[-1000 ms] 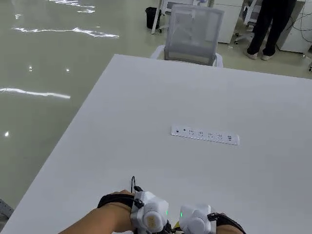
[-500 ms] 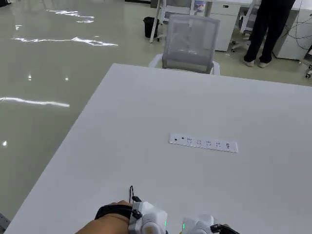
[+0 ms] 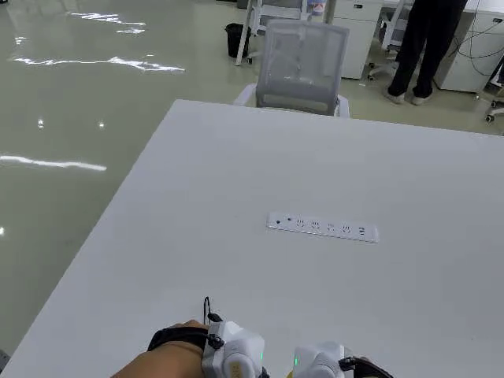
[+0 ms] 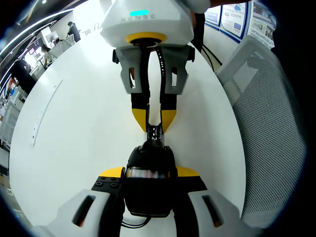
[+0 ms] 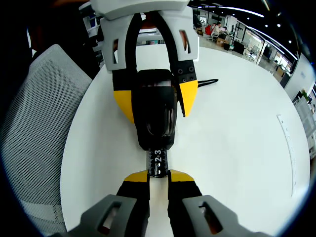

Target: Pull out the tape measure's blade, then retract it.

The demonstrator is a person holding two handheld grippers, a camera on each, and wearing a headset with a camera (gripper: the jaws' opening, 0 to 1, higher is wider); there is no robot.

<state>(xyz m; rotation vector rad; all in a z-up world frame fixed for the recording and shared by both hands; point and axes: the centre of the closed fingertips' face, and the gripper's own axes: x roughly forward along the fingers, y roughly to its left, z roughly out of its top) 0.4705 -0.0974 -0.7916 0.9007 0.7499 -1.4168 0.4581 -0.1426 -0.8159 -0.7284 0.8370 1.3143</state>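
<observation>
- Clamped by its sides between the jaws of the left gripper (image 4: 149,173): black tape measure (image 4: 148,190), at the near edge of the white workbench (image 3: 236,181).
- Pinched between the pressed-together jaws of the right gripper (image 5: 159,175): tip of the blade (image 5: 158,160), with a short numbered length out of the case.
- Nose to nose, close together, left gripper on the left.
- Just off the near edge: mesh chair back (image 4: 266,123).
- Farther out, mid-table: white power strip (image 3: 323,227), well apart from both grippers, wide open surface between and to either side.
- Past the left edge: glossy floor (image 3: 63,118).
- Beyond the far edge: grey office chair (image 3: 302,59); far right, standing person (image 3: 421,39).
</observation>
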